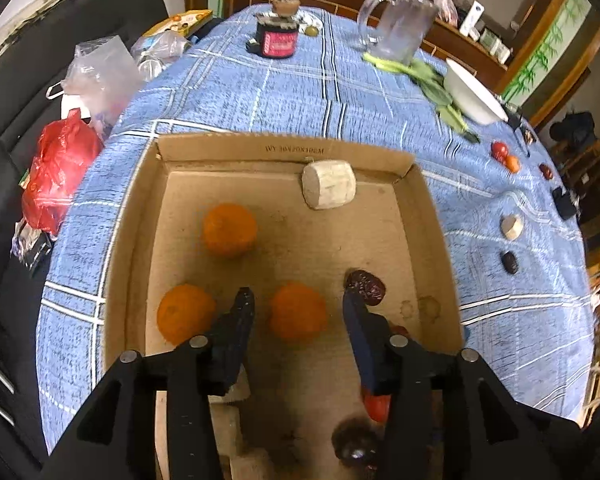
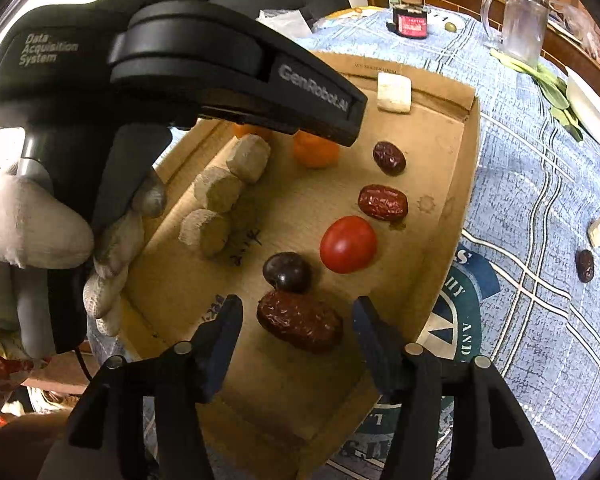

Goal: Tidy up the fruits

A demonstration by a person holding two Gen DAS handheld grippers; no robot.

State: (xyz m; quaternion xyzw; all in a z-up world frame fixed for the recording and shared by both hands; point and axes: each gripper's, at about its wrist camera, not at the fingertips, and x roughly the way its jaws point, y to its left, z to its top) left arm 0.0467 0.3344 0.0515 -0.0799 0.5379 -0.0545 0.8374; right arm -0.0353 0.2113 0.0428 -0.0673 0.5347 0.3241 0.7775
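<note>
A shallow cardboard box (image 1: 432, 216) lies on the blue checked tablecloth. In the left wrist view it holds three oranges (image 1: 229, 229), a pale chunk (image 1: 329, 184) and a red date (image 1: 366, 286). My left gripper (image 1: 298, 304) is open over the box, its jaws either side of one orange (image 1: 298, 316), not touching it. In the right wrist view my right gripper (image 2: 298, 312) is open around a large red date (image 2: 300, 326) lying on the box floor (image 2: 432, 152). Beyond it lie a dark grape (image 2: 287, 272), a red tomato (image 2: 349, 244), two more dates (image 2: 383, 202) and pale chunks (image 2: 220, 189).
Loose on the cloth at the right are a tomato (image 1: 500, 150), a small orange fruit (image 1: 512, 163), dates (image 1: 509, 262) and a pale chunk (image 1: 512, 226). A white bowl (image 1: 474, 94), greens, a glass jug (image 1: 404, 26) and a jar (image 1: 278, 38) stand farther back. Plastic bags (image 1: 60, 172) lie at the left.
</note>
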